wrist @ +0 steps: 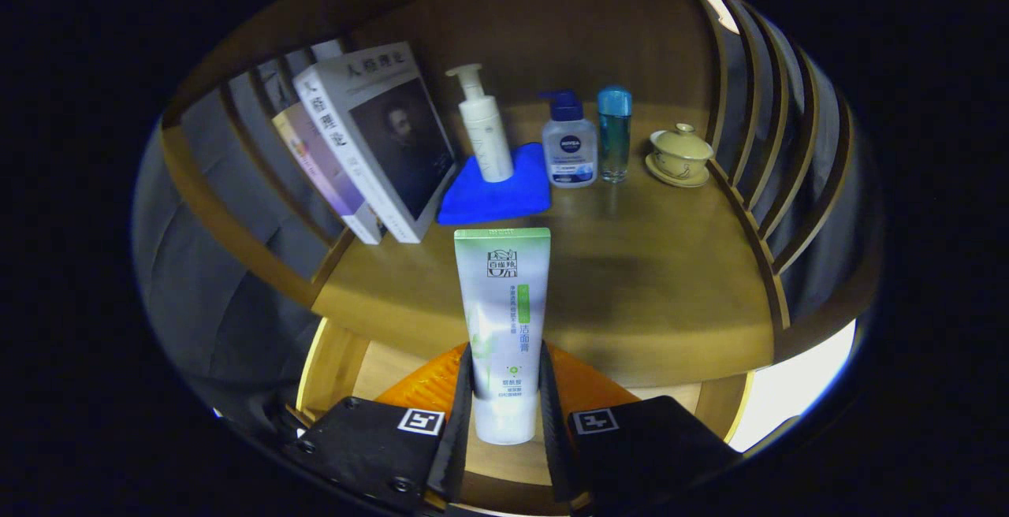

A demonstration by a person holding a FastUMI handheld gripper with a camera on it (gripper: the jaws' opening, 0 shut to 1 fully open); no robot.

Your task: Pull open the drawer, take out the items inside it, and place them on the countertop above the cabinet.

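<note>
Tube stands upright, long axis vertical, clamped low on its body between both fingers of the gripper, held over the front edge of the countertop. Beyond it toward the back edge stand two books, three bottles, one blue cloth and one lidded cup.

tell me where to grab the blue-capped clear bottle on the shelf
Take the blue-capped bottle around its straight mid-body, coming from the front. It stands upright, with the pump bottle close on one side, so side approach is cramped. The hand-held gripper is shut on the tube now.
</note>
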